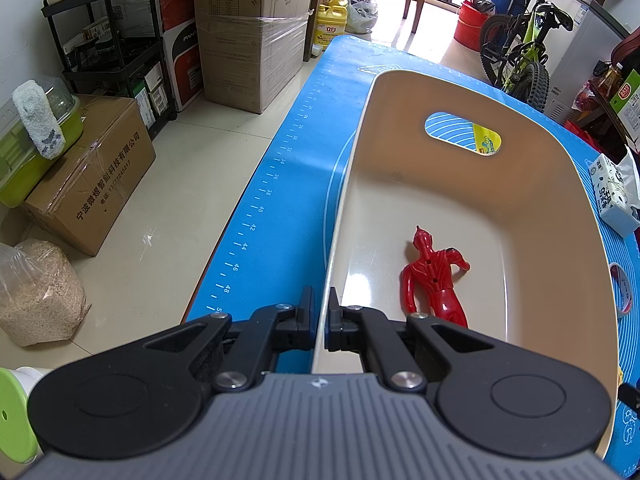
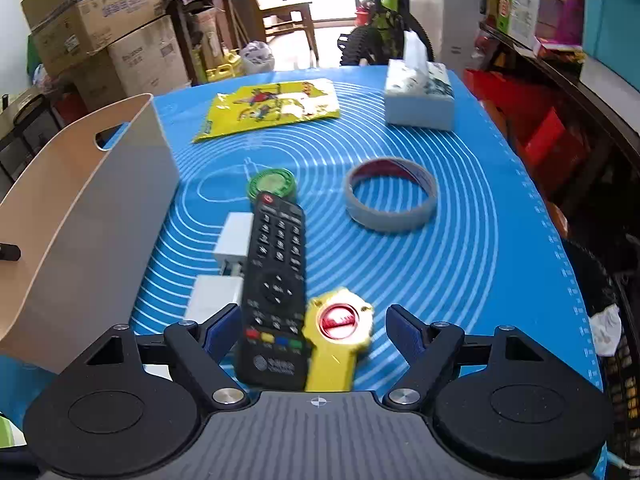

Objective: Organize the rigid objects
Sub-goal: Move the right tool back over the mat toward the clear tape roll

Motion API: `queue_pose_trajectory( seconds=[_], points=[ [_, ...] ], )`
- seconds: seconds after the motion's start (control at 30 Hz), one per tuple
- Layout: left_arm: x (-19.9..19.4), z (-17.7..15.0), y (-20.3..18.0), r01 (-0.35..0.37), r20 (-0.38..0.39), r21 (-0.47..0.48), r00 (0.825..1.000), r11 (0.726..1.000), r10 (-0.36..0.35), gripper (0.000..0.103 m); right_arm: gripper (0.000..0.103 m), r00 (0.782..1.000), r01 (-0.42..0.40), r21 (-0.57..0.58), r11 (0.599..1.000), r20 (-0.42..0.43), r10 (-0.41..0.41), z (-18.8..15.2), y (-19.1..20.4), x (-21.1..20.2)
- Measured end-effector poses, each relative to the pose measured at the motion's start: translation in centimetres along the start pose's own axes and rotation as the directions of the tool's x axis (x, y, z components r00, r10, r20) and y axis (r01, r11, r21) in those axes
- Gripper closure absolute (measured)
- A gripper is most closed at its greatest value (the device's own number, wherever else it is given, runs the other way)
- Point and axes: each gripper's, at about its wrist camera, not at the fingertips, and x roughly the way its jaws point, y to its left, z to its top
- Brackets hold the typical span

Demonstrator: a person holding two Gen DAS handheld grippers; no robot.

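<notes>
Left wrist view: left gripper (image 1: pixel 321 312) is clamping the near rim of the beige bin (image 1: pixel 560 216), jaws nearly together on the thin wall.
Bin contents: red toy figure (image 1: pixel 436 276) is lying on the floor inside.
Right wrist view: right gripper (image 2: pixel 308 330) is hovering with jaws wide apart over the black remote (image 2: pixel 276 276) and yellow toy (image 2: pixel 338 330).
Mat: blue mat (image 2: pixel 480 240) is also carrying a tape ring (image 2: pixel 392 200), green disc (image 2: pixel 273 185), and tissue box (image 2: pixel 420 94).

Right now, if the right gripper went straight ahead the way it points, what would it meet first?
The open right gripper would probably first meet the yellow toy with the red centre, beside the black remote control, though depth is unclear.
</notes>
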Motion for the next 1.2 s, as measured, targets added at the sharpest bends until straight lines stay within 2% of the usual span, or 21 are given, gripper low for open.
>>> queue_pose_trajectory(
  seconds=[0.2,0.37,0.5,0.77,0.93,1.03,1.1,1.2],
  points=[
    [0.0,0.0,0.0,0.001,0.000,-0.001,1.000,1.000,-0.001,0.098,0.021,0.998,0.012,0.003,1.000,0.056,-0.012,3.2,-0.5,1.1],
    [0.0,0.0,0.1,0.000,-0.001,-0.001,1.000,1.000,0.000,0.098,0.023,0.997,0.010,-0.026,1.000,0.075,-0.008,6.7,-1.9,3.7],
    [0.0,0.0,0.1,-0.004,-0.001,0.000,1.000,1.000,0.004,0.098,0.032,0.999,0.025,-0.064,0.998,0.044,-0.023,8.6,-2.4,6.6],
    [0.1,0.0,0.0,-0.010,-0.002,0.006,1.000,1.000,0.010,0.097,0.047,0.999,0.032,-0.136,0.990,-0.018,-0.035,8.4,-1.1,10.1],
    [0.1,0.0,-0.1,-0.009,-0.002,0.006,1.000,1.000,0.009,0.097,0.056,0.996,0.077,-0.190,0.979,-0.030,-0.084,8.0,0.0,11.2],
    [0.1,0.1,-0.1,-0.009,-0.002,0.005,1.000,1.000,0.009,0.097,0.068,0.993,0.107,-0.207,0.972,-0.033,-0.116,8.1,0.1,11.5],
    [0.1,0.1,-0.1,-0.010,-0.002,0.006,1.000,1.000,0.010,0.097,0.073,0.992,0.106,-0.199,0.974,-0.040,-0.116,8.2,-0.3,11.5],
    [0.1,0.1,-0.1,-0.009,-0.002,0.006,1.000,1.000,0.009,0.097,0.073,0.993,0.083,-0.161,0.984,-0.070,-0.095,8.4,-1.5,11.8]
  ],
)
